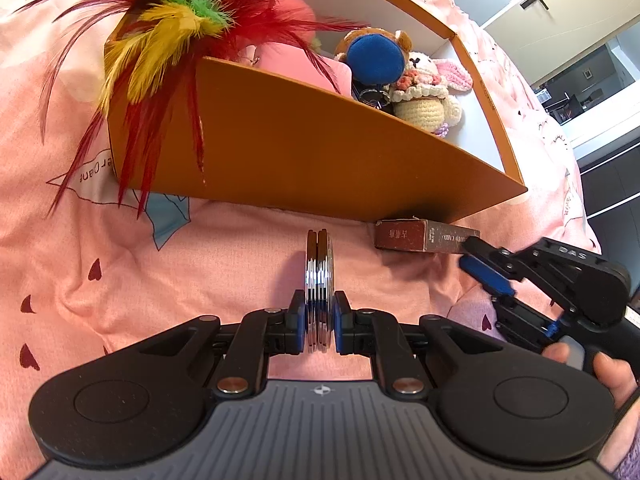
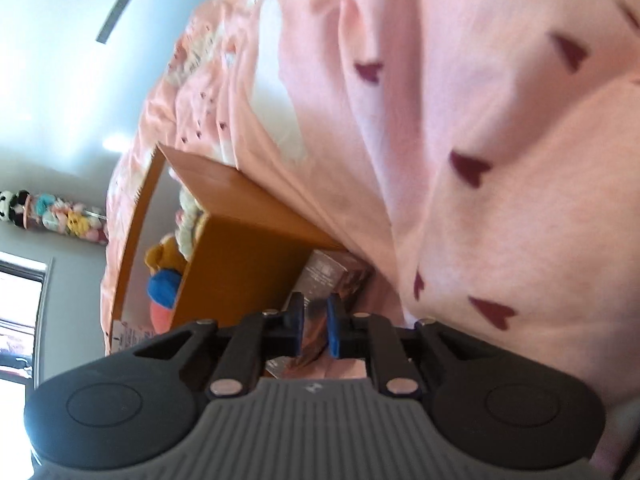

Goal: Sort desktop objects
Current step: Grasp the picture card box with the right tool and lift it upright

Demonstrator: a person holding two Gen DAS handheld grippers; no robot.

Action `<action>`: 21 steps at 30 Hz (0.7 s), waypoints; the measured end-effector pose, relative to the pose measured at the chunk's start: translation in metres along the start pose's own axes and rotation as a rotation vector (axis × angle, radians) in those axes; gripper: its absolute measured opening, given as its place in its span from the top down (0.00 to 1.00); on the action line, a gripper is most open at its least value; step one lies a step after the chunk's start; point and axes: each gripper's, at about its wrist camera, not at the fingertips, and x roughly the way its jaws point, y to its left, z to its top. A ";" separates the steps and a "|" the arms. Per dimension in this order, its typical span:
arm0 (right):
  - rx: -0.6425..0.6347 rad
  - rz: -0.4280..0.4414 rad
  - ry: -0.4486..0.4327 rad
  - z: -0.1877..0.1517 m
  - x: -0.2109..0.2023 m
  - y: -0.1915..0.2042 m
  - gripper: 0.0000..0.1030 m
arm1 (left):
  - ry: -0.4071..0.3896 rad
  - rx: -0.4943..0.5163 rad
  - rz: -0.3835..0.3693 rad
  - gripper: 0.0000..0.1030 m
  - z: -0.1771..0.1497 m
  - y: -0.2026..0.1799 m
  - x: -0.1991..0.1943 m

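Pink bedspread [image 1: 120, 280] | my left gripper [image 1: 319, 322] clamps stacked metal discs [image 1: 319, 276] | right gripper [image 2: 316, 330] clamps card box [image 2: 334, 276] | next: lift both into orange box [image 1: 320, 160].

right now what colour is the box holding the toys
Orange outside, white inside; the box shows best in the left wrist view.

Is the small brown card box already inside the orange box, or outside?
Outside: the card box lies on the pink sheet against the orange box wall.
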 end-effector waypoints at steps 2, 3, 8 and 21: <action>0.028 0.008 0.031 0.000 0.008 -0.002 0.71 | 0.000 -0.003 -0.003 0.86 0.000 0.001 -0.001; 0.029 0.001 0.036 -0.001 0.009 -0.001 0.69 | 0.000 -0.005 -0.004 0.86 0.001 0.002 -0.001; 0.029 -0.024 0.044 0.001 0.014 0.006 0.65 | 0.002 -0.010 -0.010 0.86 0.001 0.004 -0.001; -0.007 -0.124 0.080 0.001 0.042 0.016 0.65 | 0.006 -0.016 -0.019 0.86 0.000 0.007 0.000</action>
